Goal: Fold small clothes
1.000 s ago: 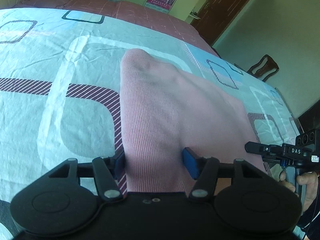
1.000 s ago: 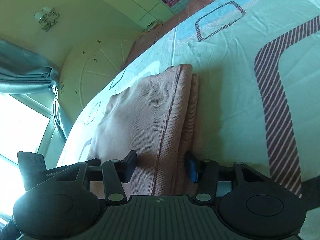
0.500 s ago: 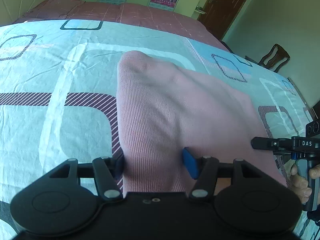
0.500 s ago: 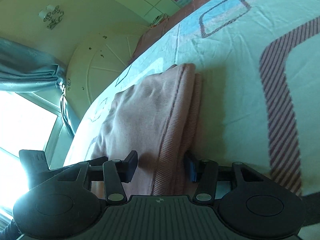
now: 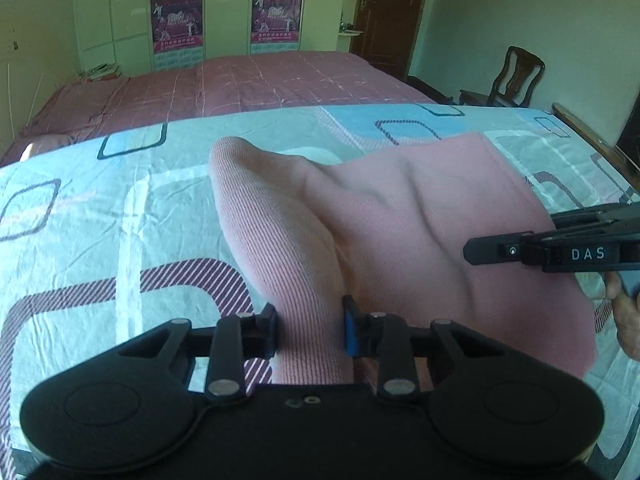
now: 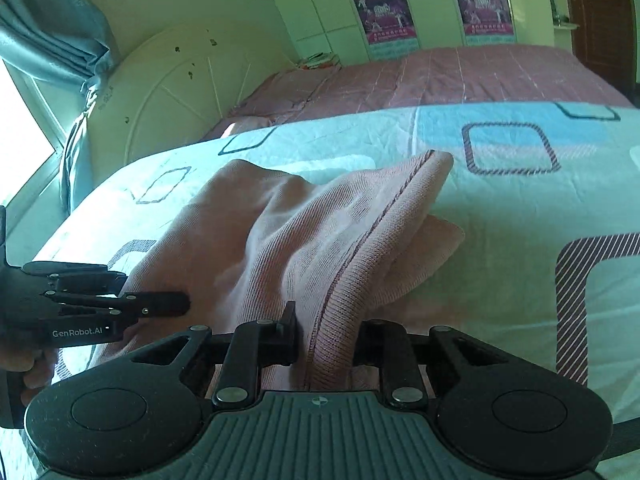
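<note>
A pink cloth (image 5: 400, 232) is held up a little over the bed (image 5: 80, 240). One edge is pinched tight in the left tongs (image 5: 310, 328). The ribbed edge is pinched tight in the right tongs (image 6: 326, 334). The far end is laid on the patterned sheet (image 6: 520, 208).

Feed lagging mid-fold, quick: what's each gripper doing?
Left gripper: closed on the pink garment.
Right gripper: closed on the same garment's ribbed edge.
</note>
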The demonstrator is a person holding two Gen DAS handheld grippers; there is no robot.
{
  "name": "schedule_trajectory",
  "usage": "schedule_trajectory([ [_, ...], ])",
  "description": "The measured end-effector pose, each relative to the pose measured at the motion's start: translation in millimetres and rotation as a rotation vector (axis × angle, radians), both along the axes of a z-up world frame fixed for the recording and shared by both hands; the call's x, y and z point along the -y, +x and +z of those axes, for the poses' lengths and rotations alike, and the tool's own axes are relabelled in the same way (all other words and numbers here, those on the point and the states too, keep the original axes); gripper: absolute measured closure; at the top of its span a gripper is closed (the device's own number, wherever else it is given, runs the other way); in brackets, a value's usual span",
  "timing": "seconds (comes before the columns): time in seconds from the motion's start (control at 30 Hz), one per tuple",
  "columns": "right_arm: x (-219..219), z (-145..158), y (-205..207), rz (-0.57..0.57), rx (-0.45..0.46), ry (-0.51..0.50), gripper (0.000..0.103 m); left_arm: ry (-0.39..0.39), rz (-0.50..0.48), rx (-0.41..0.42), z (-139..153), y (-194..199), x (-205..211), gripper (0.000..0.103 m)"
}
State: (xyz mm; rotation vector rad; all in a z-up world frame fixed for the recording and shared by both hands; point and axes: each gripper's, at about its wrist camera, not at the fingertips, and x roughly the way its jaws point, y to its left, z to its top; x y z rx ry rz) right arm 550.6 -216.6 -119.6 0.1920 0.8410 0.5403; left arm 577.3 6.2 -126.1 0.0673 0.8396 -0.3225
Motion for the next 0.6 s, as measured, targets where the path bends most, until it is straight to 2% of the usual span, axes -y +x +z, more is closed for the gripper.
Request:
schedule_trajectory([
  [0.3, -70, 42, -28, 0.011, 0.078, -0.044, 0.082, 0.000, -0.023, 0.072, 38, -27, -56, 0.075],
  [0.6, -182, 40, -38, 0.080, 0.073, -0.033, 0.082, 0.004, 0.037, 0.051, 39, -57, -158, 0.075],
])
